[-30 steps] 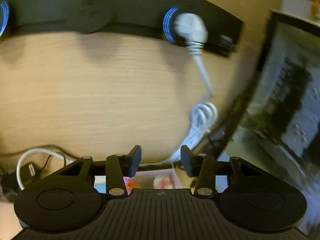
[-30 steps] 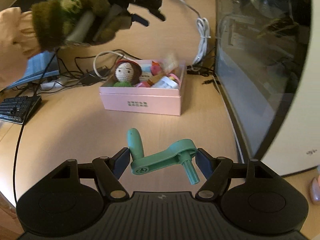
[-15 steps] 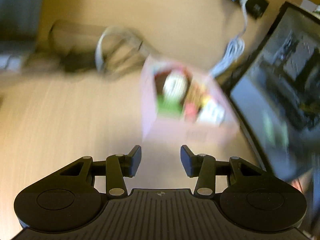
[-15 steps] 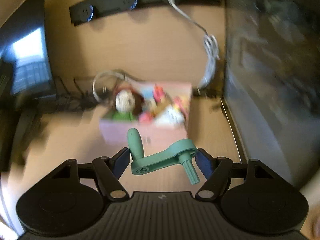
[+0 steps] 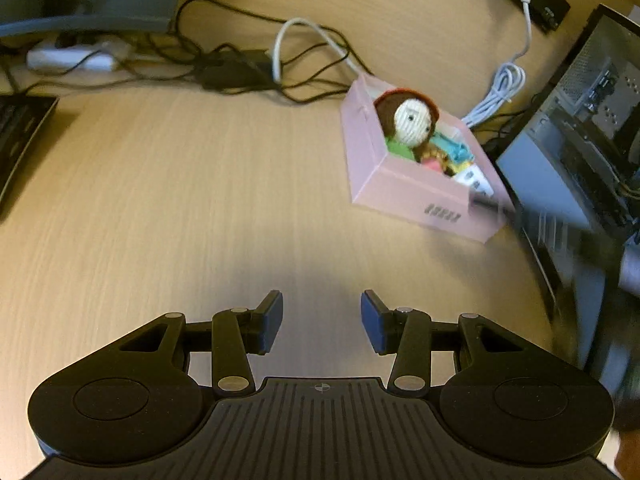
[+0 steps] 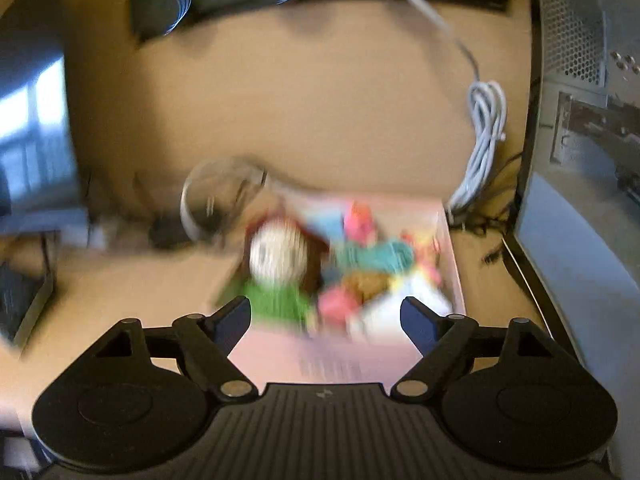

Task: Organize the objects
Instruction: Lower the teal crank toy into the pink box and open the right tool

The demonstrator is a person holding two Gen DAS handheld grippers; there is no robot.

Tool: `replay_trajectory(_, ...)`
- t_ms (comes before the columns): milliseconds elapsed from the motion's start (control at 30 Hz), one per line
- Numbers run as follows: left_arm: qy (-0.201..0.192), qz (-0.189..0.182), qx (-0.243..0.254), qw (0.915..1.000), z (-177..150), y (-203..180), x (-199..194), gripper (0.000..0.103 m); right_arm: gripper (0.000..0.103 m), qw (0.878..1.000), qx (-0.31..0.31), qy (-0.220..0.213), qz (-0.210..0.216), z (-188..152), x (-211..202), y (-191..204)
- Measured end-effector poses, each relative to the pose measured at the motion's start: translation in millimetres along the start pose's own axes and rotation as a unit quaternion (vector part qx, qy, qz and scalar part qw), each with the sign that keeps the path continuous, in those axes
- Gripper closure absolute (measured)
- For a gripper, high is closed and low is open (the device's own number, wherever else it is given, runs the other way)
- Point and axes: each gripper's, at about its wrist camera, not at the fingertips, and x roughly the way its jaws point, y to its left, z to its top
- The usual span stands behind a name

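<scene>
Crowding in the pink box is the hazard: the right gripper, jaws just opened and empty, hangs over it (teal crank seemingly inside), while the left gripper waits part-spread, empty.

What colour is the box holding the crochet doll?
Pale pink. The box shows best in the left wrist view, with the doll inside.

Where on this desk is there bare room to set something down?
Bare wood spreads between the keyboard and the pink box, out ahead of the left gripper. The box is packed with toys, and tangled cables crowd the strip behind it.
</scene>
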Motion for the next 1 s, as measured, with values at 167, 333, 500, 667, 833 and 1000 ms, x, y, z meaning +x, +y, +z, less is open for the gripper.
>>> replay_trajectory(167,-0.028,-0.016,0.046,0.9984,46.4,-28.8,17.1,0.056,0.02,0.999,-0.018,0.029,-0.018,-27.0,-7.7,-16.3)
replay_trajectory(333,-0.033,0.004,0.057,0.9978,96.9,-51.3,67.3,0.056,0.02,0.997,-0.023,0.021,-0.066,-22.2,-10.5,-36.6)
replay_trajectory(500,0.01,0.044,0.037,0.9983,117.2,-51.9,115.1,0.056,0.022,0.995,-0.041,0.019,-0.091,-15.1,5.8,-50.1)
replay_trajectory(667,0.02,0.093,-0.011,0.9954,108.9,-35.2,119.6,0.017,0.046,0.993,-0.063,0.048,-0.093,-5.8,46.8,-57.6)
replay_trajectory(833,0.004,0.121,-0.006,0.9926,100.7,-20.4,108.6,0.003,0.047,0.994,-0.074,0.041,-0.07,0.9,61.9,-46.6)
replay_trajectory(1000,0.001,0.111,0.012,0.9938,114.5,-9.0,117.0,0.002,0.047,0.995,-0.072,0.046,-0.054,4.6,72.4,-34.1)
